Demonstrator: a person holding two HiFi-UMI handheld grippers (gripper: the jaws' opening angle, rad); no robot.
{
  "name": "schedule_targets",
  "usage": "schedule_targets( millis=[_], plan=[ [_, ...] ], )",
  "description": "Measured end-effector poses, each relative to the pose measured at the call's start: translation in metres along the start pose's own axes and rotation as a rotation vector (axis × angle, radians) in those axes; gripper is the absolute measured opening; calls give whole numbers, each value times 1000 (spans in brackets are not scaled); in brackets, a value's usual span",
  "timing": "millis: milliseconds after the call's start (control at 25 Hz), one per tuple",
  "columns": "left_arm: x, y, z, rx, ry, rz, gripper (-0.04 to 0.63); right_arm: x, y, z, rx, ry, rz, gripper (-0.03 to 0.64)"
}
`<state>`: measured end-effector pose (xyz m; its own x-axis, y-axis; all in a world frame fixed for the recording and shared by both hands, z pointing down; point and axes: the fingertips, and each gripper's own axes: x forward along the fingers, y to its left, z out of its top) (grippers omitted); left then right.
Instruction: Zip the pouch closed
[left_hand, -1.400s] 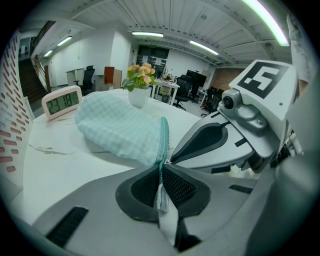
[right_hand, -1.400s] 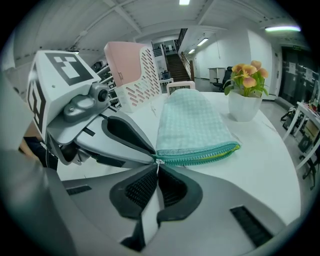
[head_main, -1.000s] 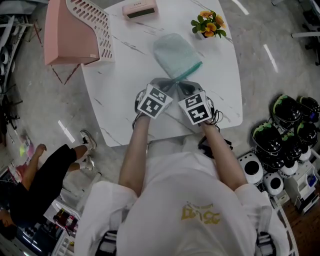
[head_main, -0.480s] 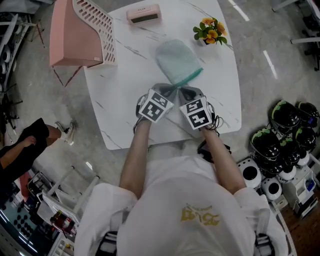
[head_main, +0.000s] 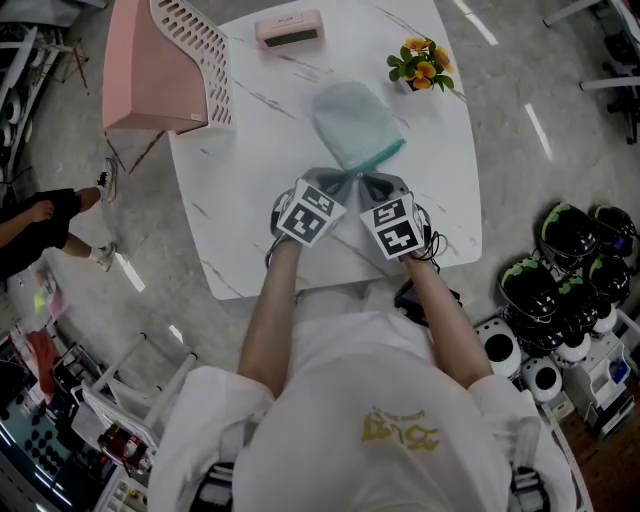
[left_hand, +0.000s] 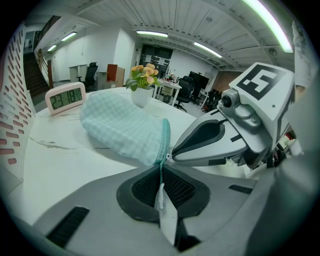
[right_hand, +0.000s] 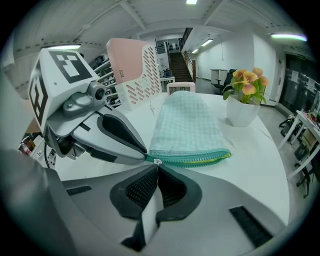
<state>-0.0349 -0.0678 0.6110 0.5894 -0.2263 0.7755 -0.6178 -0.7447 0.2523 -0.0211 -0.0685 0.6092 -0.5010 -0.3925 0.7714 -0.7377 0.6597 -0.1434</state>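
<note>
The pouch (right_hand: 187, 125) is being pinched at its near corner by both grippers. The left gripper (left_hand: 161, 167) is clamping its jaws narrowly on the end of the zip tape, where a white tab is showing between the pads. The right gripper (right_hand: 157, 167) is pressing its jaws together on the small metal slider (right_hand: 157, 162) just beside that. From there the zip (right_hand: 200, 160) is running along the pouch's edge, seemingly not yet closed, with a yellow strip showing inside it. The rest of the pouch is lying flat around the middle of the desk (head_main: 250, 150), with the flower pot (head_main: 420, 55) standing near the far right corner.

The likeliest trouble is the slider slipping out of the right jaws, since they are gripping only a tiny piece of metal. If the left jaws' hold is giving way, the pouch would probably be dragging along with the slider instead of closing. Slack fabric could be catching in the teeth, and a hard pull might be pushing the pouch toward the flower pot.
</note>
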Motion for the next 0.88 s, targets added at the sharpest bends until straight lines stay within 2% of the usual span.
schedule_targets(
  millis=[320, 880],
  plan=[
    [-4, -2, 0, -4, -7, 3, 34, -1, 2, 0, -10, 7, -11, 17],
    [-12, 5, -13, -56, -6, 32, 34, -3, 0, 2, -25, 7, -48, 15]
  ],
)
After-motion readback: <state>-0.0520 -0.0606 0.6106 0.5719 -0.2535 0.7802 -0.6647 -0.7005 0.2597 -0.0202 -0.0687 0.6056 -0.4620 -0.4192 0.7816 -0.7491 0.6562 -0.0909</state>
